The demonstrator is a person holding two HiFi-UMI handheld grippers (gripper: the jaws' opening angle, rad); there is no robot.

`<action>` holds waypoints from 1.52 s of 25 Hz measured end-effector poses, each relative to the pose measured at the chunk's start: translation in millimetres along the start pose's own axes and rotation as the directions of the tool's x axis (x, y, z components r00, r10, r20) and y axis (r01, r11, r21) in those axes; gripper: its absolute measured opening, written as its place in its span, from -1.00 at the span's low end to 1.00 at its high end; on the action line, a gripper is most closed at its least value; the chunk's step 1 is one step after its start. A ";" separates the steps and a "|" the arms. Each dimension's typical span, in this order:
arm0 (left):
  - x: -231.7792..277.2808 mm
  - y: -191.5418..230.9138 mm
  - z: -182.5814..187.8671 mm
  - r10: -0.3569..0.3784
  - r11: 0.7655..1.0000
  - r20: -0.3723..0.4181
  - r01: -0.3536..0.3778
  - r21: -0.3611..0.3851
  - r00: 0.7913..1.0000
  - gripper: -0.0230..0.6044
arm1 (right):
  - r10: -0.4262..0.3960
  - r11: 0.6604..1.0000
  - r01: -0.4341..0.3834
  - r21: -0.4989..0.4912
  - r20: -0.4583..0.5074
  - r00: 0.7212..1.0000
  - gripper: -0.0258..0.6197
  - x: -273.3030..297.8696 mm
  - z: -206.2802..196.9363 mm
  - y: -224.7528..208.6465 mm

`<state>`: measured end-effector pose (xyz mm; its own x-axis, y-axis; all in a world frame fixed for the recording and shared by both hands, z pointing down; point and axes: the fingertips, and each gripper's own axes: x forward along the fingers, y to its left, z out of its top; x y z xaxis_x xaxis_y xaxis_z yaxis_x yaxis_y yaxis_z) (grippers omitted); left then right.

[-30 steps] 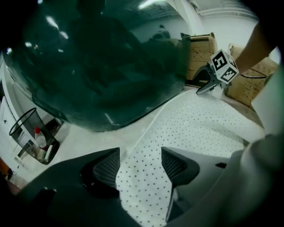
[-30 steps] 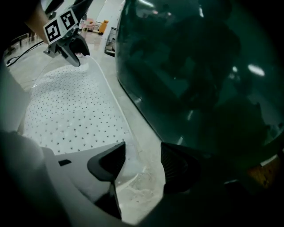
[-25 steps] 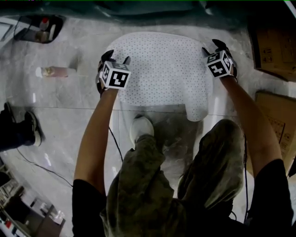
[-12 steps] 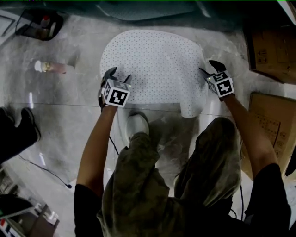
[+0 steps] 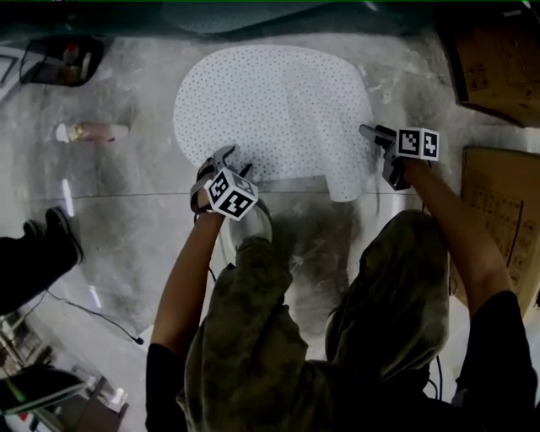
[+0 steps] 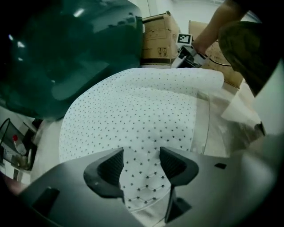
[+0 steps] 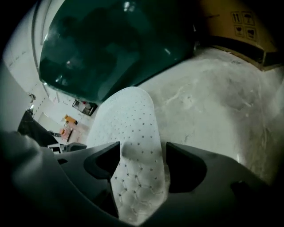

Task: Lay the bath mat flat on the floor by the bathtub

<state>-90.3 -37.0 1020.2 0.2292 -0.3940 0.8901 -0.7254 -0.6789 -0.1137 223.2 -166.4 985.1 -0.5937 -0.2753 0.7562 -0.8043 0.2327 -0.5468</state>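
Both grippers are pulling back toward the person since a second ago, now sitting at the near corners of the bath mat [image 5: 270,101]. Mat is lying on the grey floor [image 5: 135,186] just before the dark green bathtub [image 5: 245,17]. Left gripper [image 5: 221,159] is straddling the near left edge, jaws apart, not pinching. Right gripper [image 5: 373,135] jaws have just been opening, released, with the mat's right edge curling up between them and folding over.

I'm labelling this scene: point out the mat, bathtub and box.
mat [image 5: 270,101], head view, dotted middle.
bathtub [image 6: 75,48], left gripper view, dark green side.
box [image 6: 158,39], left gripper view, front face.
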 end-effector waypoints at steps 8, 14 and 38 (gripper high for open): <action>2.6 2.6 -7.4 -0.074 0.973 0.064 0.086 -0.215 0.995 -0.07 | -0.108 0.965 0.106 -0.239 0.003 0.994 -0.63 -6.8 11.6 -0.1; 4.3 3.4 -4.9 -0.076 0.973 0.074 0.090 -0.211 0.994 -0.07 | -0.356 0.700 0.360 -0.617 0.136 0.925 -0.60 -30.8 81.6 -25.6; -27.1 62.5 -90.1 0.161 0.654 -0.031 -0.130 -0.746 0.987 0.04 | -0.369 0.839 0.342 -0.423 0.017 0.929 -0.08 -38.3 -22.7 -95.9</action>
<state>-200.3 -12.9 1028.8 0.0894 -0.4782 0.8737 -0.9878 0.0694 0.1390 323.7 -156.9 1016.7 -0.2548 -0.3579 0.8983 -0.8669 0.4961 -0.0483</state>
